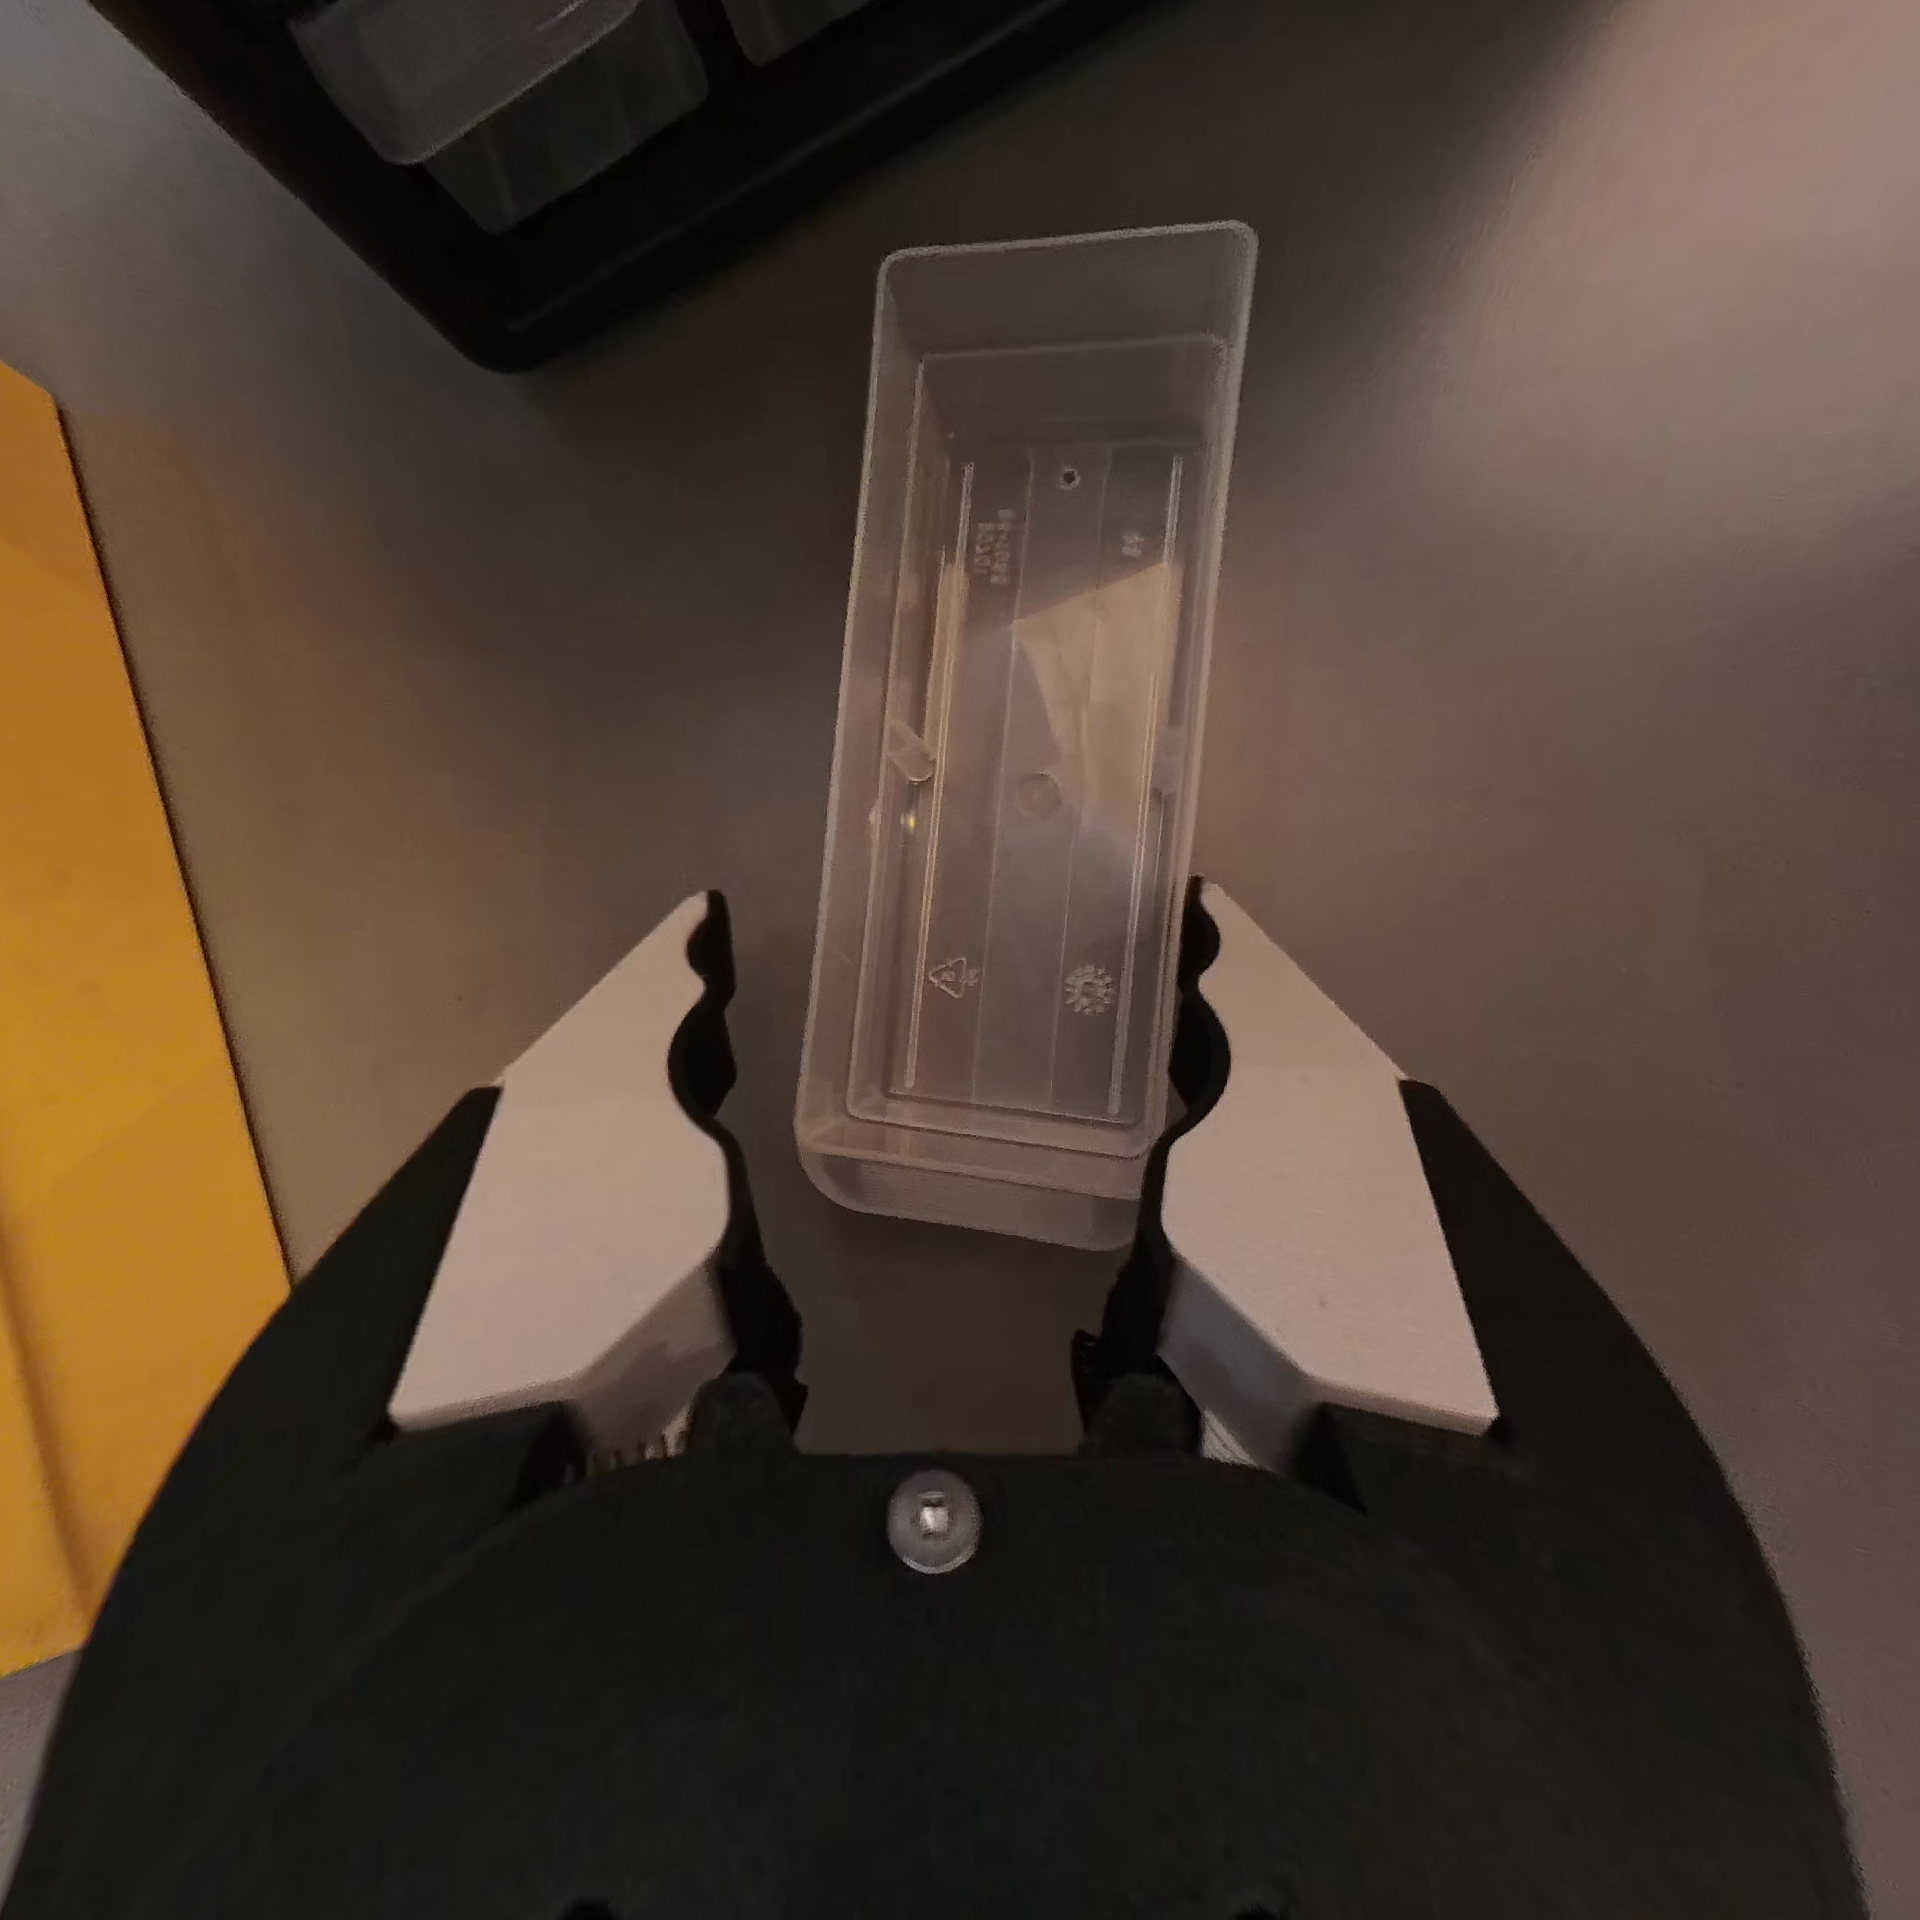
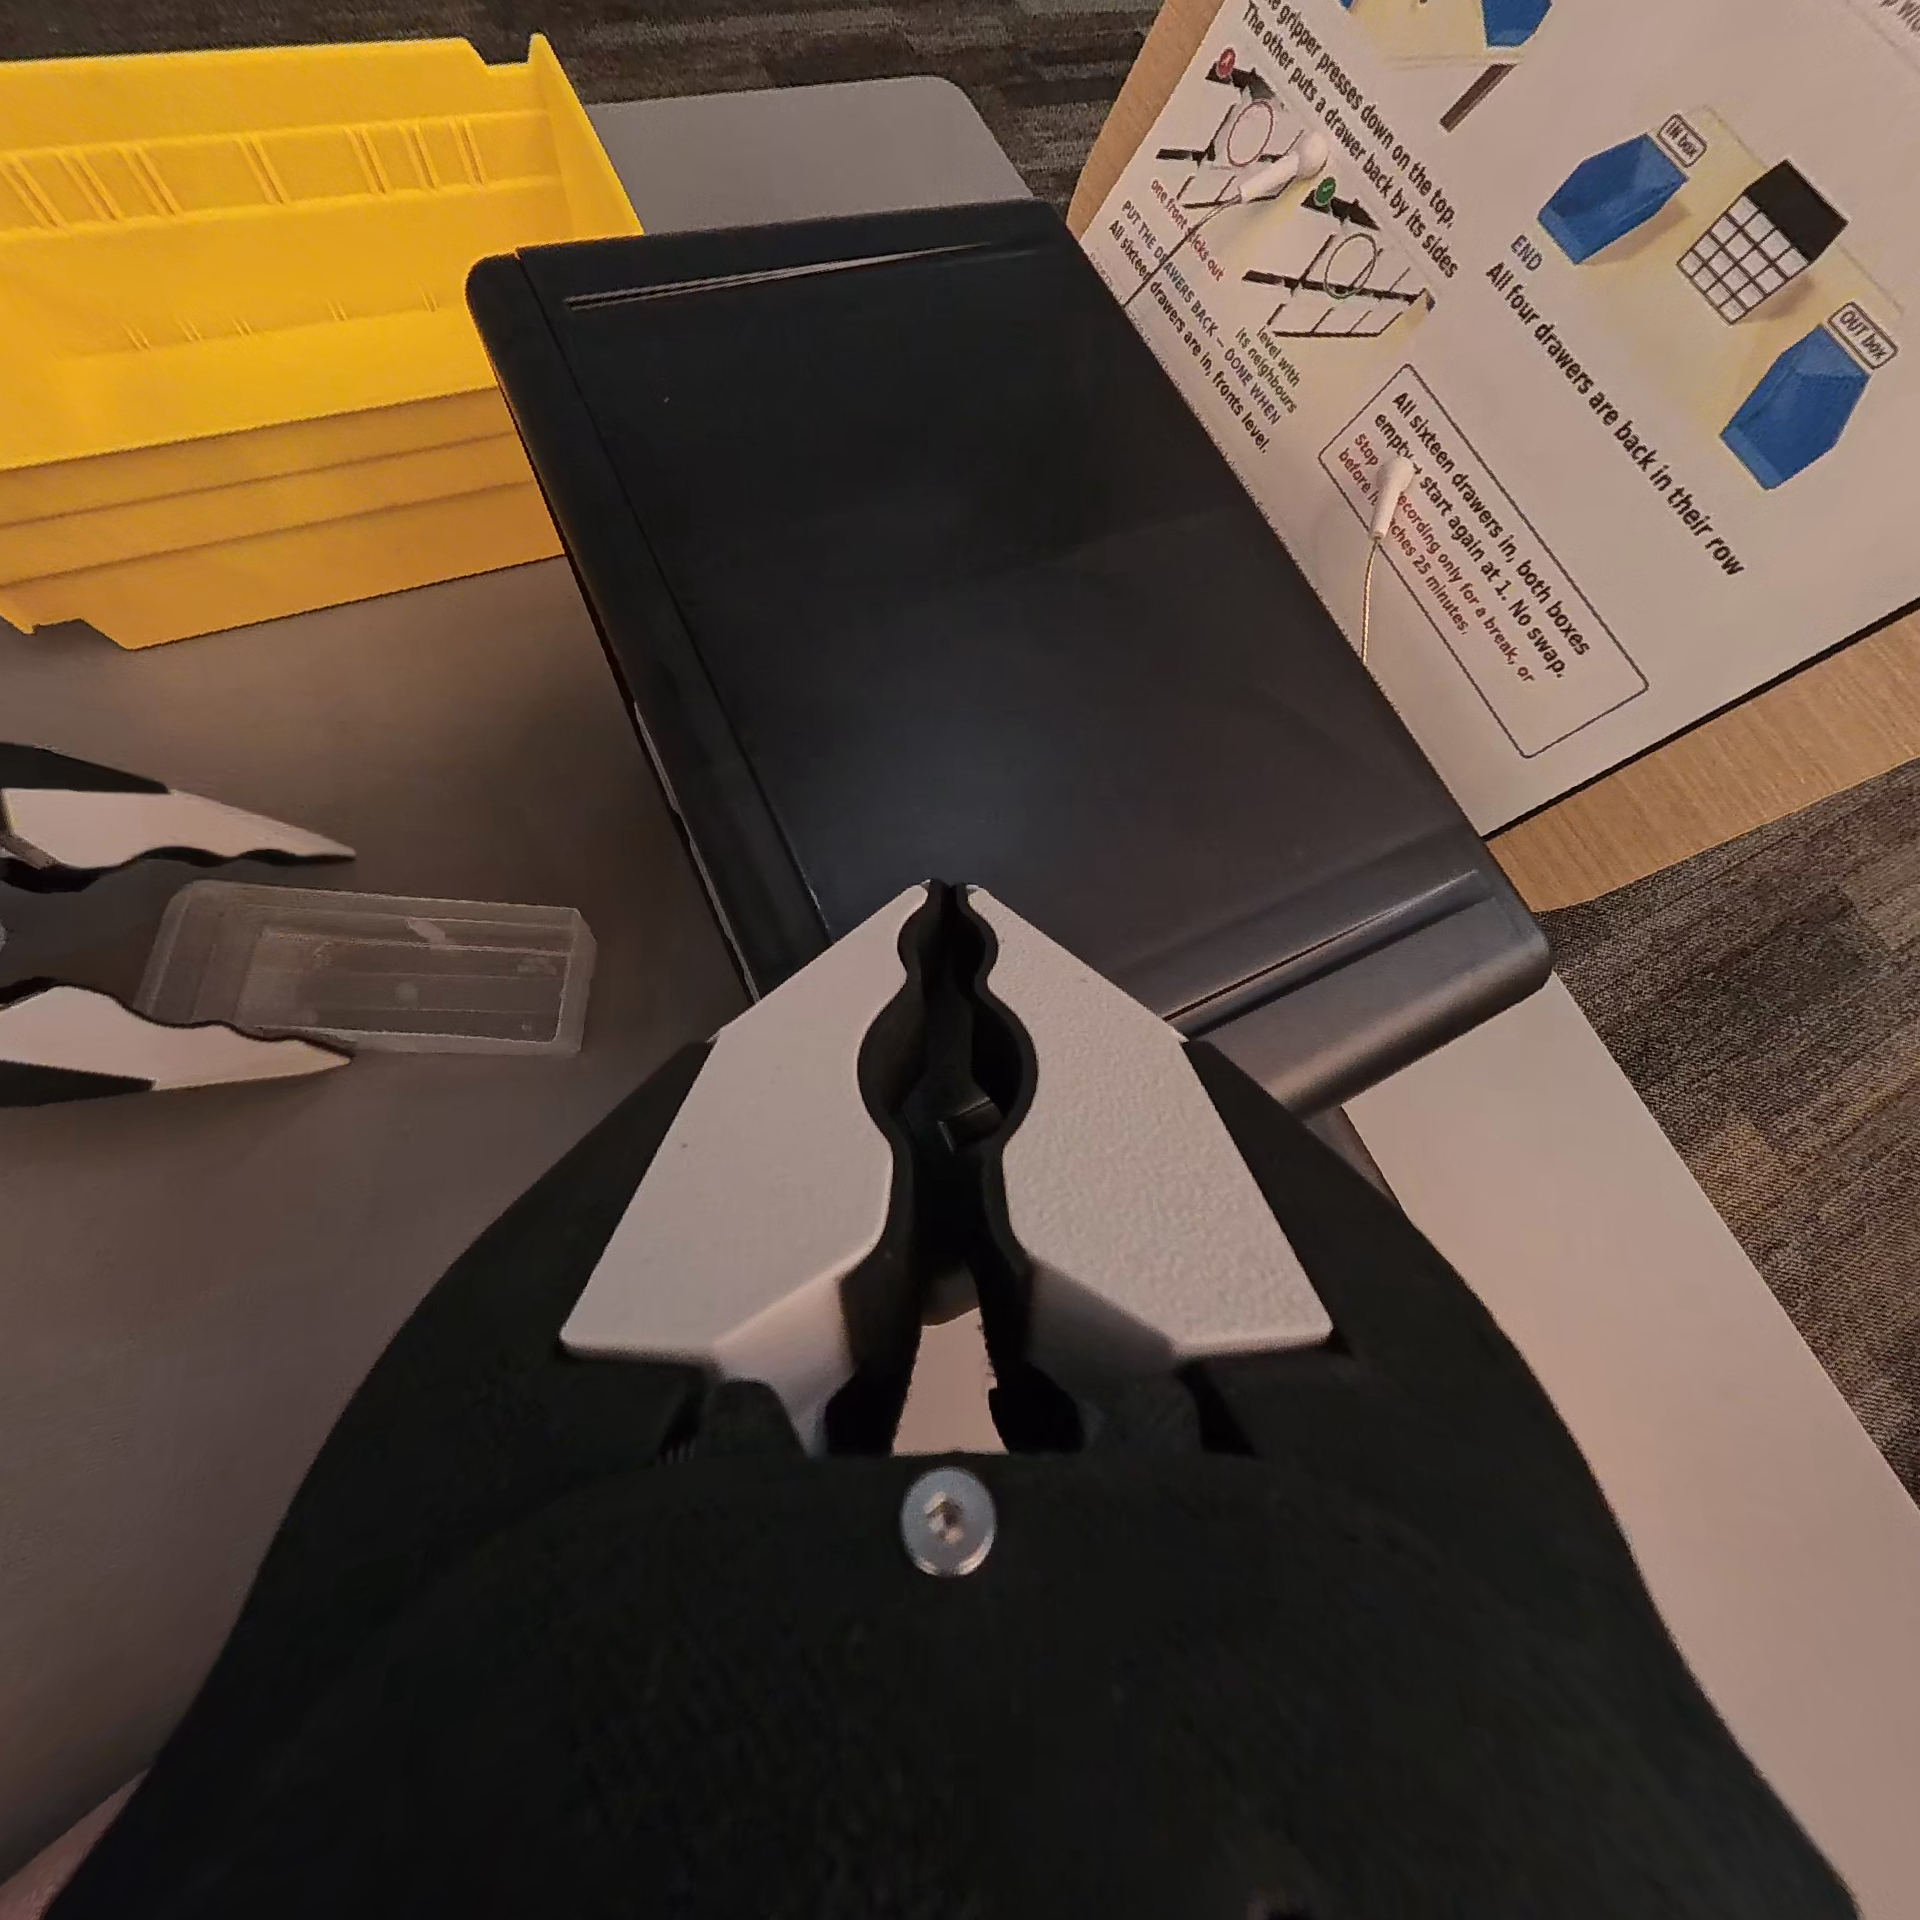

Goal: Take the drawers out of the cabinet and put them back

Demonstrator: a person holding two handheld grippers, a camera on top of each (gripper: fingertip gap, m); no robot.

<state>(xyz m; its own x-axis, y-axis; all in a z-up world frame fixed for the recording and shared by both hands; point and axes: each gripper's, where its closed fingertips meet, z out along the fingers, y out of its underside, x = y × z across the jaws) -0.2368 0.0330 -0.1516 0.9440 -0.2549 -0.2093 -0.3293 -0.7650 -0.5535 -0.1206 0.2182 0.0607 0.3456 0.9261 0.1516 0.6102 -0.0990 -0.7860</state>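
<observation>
One clear drawer (image 1: 1023,748) is lying out on the worktop (image 1: 520,675) between the spread left hand-held gripper (image 1: 956,904); the right hand-held gripper (image 2: 948,888), pinched together, is resting atop the cabinet (image 2: 987,623). Reinserting is remaining.

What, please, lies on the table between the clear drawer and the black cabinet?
Nothing: in the left wrist view, only bare grey table separates the clear drawer from the black cabinet. The right wrist view shows the same gap.
</observation>
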